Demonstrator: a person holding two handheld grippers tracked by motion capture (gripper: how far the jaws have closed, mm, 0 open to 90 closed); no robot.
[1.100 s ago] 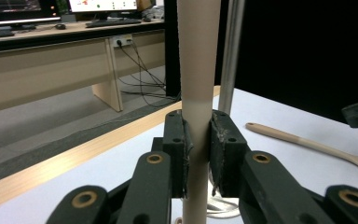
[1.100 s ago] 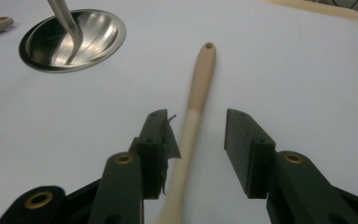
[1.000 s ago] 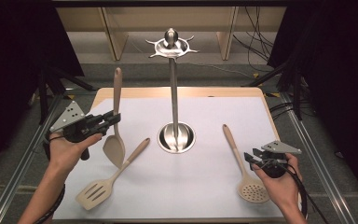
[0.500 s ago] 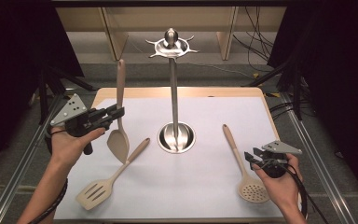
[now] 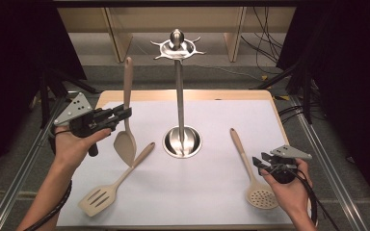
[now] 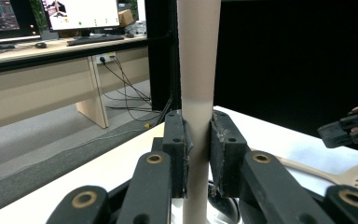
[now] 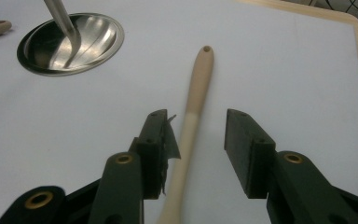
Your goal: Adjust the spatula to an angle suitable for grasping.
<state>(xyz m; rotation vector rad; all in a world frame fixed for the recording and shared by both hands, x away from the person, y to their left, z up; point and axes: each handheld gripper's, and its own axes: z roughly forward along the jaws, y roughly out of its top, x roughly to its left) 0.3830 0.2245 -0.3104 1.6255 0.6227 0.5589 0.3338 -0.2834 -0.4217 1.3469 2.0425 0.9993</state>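
Raised since a second ago, the beige spoon (image 5: 126, 120) now stands higher off the mat, clamped in the left gripper (image 5: 123, 113).

Left jaws pinch the handle mid-length; its long axis runs near upright, handle tip up, bowl down just above the white mat (image 5: 212, 187). Right gripper (image 5: 261, 162) rests with jaws wide apart astride the skimmer (image 5: 248, 168) handle, touching neither side; that tool lies flat, perforated head toward the person. A slotted spatula (image 5: 115, 182) lies diagonally near the steel stand (image 5: 181, 115). No readable writing.
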